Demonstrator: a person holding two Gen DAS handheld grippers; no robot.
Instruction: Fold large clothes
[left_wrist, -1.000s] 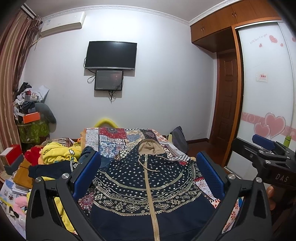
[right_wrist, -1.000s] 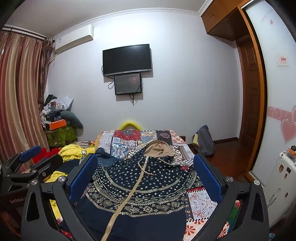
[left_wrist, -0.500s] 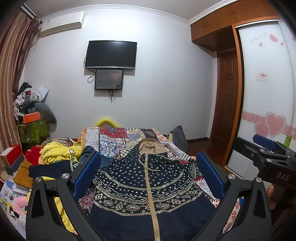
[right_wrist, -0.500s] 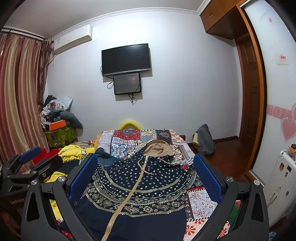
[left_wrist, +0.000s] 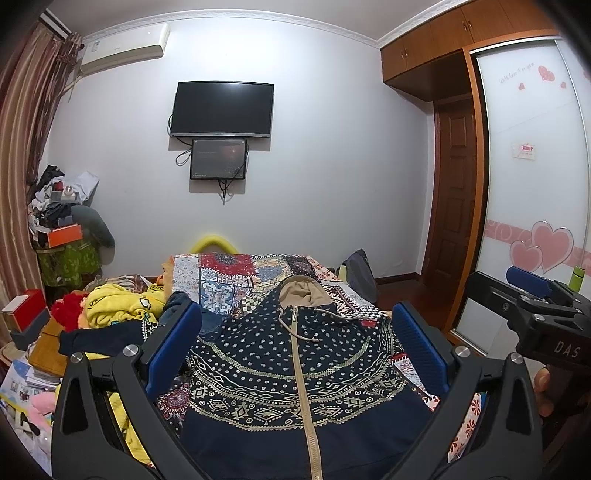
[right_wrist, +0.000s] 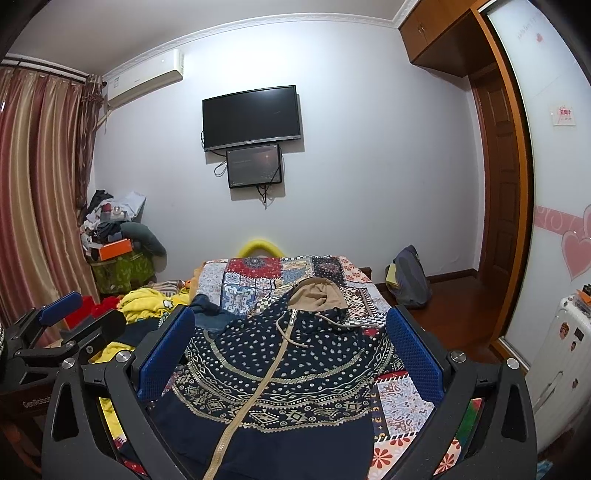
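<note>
My left gripper (left_wrist: 295, 350), black-framed with blue ribbed pads, is held above the near end of the bed with its fingers spread wide and nothing between them; my right gripper (right_wrist: 290, 349) of the same build hangs beside it, likewise spread and empty. Directly beneath and ahead of both lies the task garment, a navy zip-front hooded jacket with cream dotted and diamond bands (left_wrist: 295, 376), spread flat with its front up, its cream zipper (left_wrist: 301, 369) closed and running away from me, hem nearest the fingers. Its tan-lined hood (left_wrist: 301, 291) lies at the far end of the garment. The jacket rests on a multicoloured patchwork bedspread (left_wrist: 229, 273), which shows past the hood and to the right of the right gripper. Left of the left fingers sits a heap of yellow printed cloth (left_wrist: 118, 302). Farther off, on the white wall ahead, hang a black flat television (left_wrist: 223, 109) and a smaller dark screen (left_wrist: 218, 158) just under it.
</note>
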